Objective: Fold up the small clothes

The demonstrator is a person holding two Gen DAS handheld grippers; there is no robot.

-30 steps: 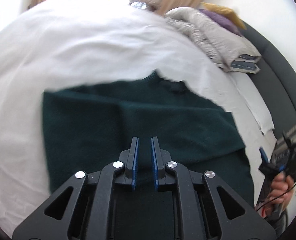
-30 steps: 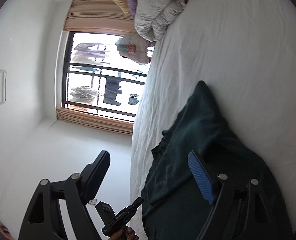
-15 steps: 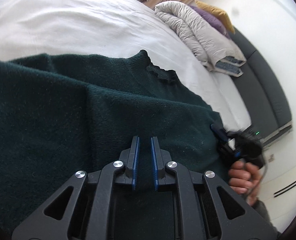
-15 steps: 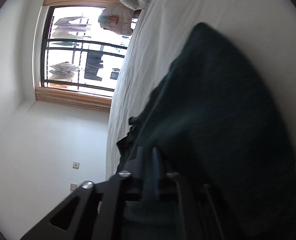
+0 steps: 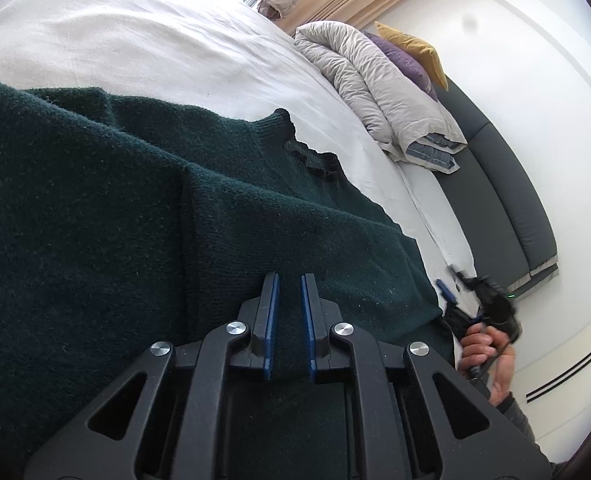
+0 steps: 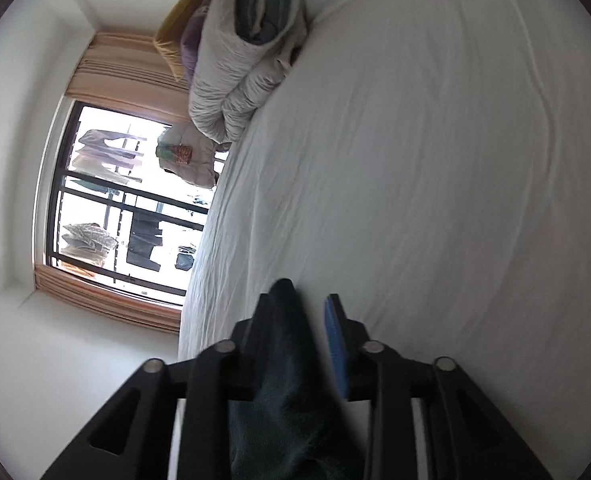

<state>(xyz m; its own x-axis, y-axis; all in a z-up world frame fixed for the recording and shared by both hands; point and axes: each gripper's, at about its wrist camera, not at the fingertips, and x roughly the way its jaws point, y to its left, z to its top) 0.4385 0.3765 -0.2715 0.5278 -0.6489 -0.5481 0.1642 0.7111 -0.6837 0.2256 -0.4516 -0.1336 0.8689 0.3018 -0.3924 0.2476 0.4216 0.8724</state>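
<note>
Dark green knitted sweater [image 5: 143,216] lies on the white bed sheet [image 5: 115,36], ahead of the left claw [image 5: 288,280], which pinches its fabric. Right claw [image 6: 309,304], part-open, straddles an edge; close it fully before lifting together.

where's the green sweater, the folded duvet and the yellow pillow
green sweater [image 5: 95,208], left wrist view, on the broad knit body
folded duvet [image 5: 379,88], left wrist view, on its crumpled top layer
yellow pillow [image 5: 413,50], left wrist view, on its exposed corner behind the purple one

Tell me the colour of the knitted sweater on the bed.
Dark green knitted sweater; clearest in the left wrist view.
</note>
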